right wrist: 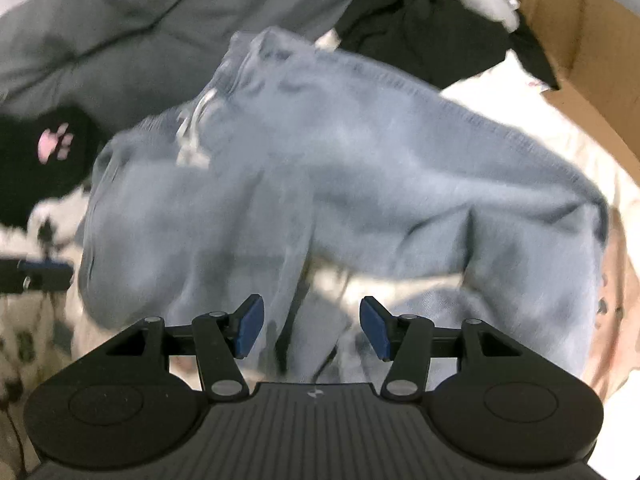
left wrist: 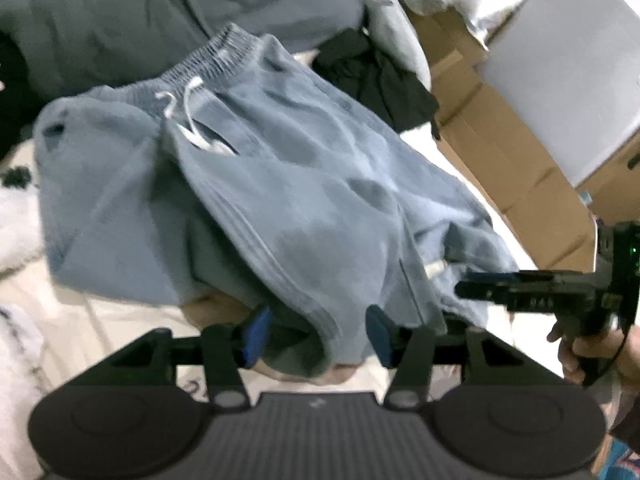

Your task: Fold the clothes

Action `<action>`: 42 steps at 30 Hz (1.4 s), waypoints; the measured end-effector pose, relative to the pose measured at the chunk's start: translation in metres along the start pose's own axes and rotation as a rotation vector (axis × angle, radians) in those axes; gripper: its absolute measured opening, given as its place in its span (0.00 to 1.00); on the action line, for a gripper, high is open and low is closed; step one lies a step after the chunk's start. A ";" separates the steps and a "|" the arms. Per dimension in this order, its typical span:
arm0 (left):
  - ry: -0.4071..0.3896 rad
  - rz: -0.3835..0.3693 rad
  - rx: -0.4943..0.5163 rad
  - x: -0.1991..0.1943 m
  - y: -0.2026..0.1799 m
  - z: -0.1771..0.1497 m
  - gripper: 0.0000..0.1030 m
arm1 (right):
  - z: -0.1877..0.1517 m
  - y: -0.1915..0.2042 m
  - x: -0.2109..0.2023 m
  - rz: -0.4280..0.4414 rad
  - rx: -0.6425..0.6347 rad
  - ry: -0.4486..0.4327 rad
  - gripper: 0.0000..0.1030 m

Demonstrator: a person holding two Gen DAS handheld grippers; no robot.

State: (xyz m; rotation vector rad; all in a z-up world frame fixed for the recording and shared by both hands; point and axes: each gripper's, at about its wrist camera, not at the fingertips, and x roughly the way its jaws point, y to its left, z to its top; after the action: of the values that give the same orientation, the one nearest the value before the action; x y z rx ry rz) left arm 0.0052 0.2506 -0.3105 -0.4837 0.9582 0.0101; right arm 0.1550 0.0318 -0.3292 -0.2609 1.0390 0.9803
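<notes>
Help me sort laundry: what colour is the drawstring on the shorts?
White, against the blue-grey shorts. The drawstring shows best in the left wrist view.

You see dusty-blue shorts [left wrist: 256, 184] with a white drawstring [left wrist: 188, 116], blue pads [left wrist: 256, 336], and a pink paw print [right wrist: 56, 142] on black cloth [right wrist: 48, 168].

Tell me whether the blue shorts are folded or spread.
Spread, rumpled: the blue shorts lie open, waistband and both leg hems showing.
</notes>
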 end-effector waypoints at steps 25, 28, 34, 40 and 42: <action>0.154 -0.132 0.078 -0.031 -0.027 -0.003 0.08 | -0.036 0.031 -0.046 0.013 -0.061 0.079 0.02; 0.205 -0.209 0.080 -0.044 -0.038 -0.006 0.08 | -0.042 0.029 -0.078 -0.015 -0.063 0.100 0.02; 0.301 -0.277 0.190 -0.074 -0.071 -0.018 0.12 | -0.068 0.017 -0.137 -0.073 -0.007 0.163 0.02; 0.307 -0.237 0.268 -0.114 -0.077 -0.023 0.12 | -0.091 0.016 -0.176 -0.172 0.066 0.174 0.01; 0.283 -0.202 0.278 -0.130 -0.073 -0.017 0.12 | -0.099 0.015 -0.185 -0.206 0.091 0.181 0.01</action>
State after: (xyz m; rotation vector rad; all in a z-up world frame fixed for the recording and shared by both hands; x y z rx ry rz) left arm -0.0680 0.2043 -0.1879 -0.3268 1.1628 -0.3784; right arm 0.0566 -0.1230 -0.2259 -0.3784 1.1932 0.7315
